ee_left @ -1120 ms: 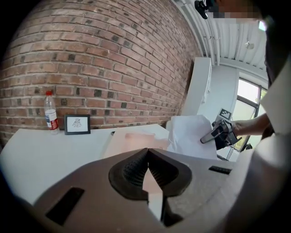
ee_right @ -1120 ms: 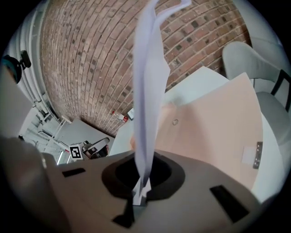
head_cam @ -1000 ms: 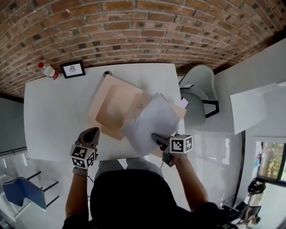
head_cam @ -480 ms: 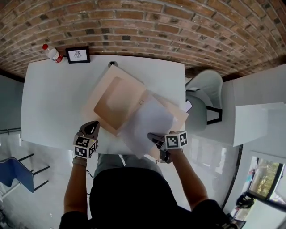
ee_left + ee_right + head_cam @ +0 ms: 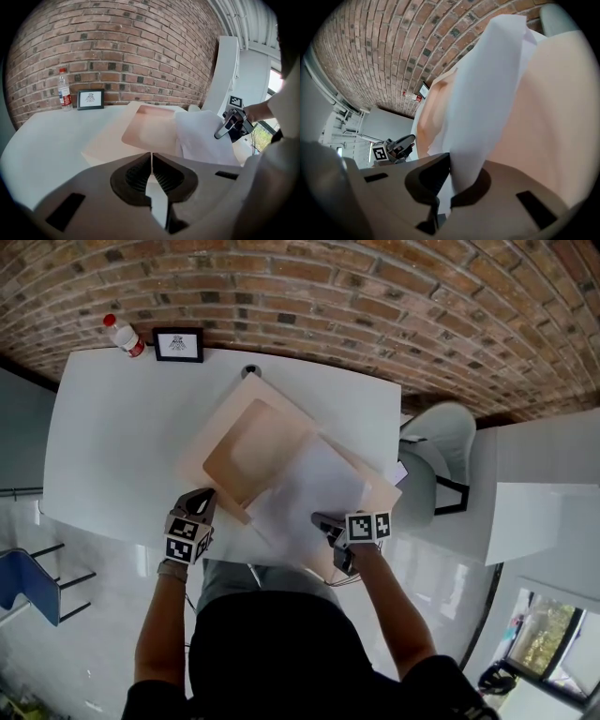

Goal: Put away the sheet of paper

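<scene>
A white sheet of paper lies slanted over the right half of an open beige folder on the white table. At the sheet's near corner my right gripper is shut on it. In the right gripper view the paper rises from between the closed jaws, with the folder behind it. My left gripper hovers at the table's front edge, just left of the folder, shut and empty. From there I see the paper and the right gripper.
A plastic bottle and a small framed picture stand at the table's far left against the brick wall. A white chair is at the table's right end. A blue chair stands on the floor at the near left.
The sheet has settled lower and flatter over the folder, still in my right gripper. The left gripper has kept its place by the folder's front left edge.
</scene>
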Demonstrator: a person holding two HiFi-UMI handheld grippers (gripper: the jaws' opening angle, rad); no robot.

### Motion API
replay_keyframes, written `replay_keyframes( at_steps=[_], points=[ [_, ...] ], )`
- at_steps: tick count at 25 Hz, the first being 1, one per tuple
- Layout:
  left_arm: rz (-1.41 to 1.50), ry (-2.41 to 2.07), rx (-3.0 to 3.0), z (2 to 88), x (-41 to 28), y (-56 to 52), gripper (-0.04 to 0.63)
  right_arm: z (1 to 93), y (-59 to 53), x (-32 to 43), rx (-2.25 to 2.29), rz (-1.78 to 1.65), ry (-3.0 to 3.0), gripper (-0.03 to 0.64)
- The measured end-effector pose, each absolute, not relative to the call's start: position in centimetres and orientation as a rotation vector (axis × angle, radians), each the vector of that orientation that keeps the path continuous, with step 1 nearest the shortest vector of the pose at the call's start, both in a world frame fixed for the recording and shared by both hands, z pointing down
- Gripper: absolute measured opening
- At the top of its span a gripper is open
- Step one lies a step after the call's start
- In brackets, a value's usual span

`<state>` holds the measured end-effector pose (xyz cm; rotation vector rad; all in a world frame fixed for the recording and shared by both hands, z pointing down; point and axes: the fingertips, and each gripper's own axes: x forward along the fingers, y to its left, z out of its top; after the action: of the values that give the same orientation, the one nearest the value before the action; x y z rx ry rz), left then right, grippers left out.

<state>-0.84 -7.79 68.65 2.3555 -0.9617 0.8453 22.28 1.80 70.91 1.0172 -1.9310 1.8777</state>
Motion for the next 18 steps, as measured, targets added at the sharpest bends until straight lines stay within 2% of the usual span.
replay_keyframes(
  at_steps=[18],
  points=[
    [0.818, -0.903, 2.305, 69.6, 0.0, -9.0, 0.003, 72.9, -4.2, 18.7, 1.066, 1.968, -1.855, 0.01]
  ],
)
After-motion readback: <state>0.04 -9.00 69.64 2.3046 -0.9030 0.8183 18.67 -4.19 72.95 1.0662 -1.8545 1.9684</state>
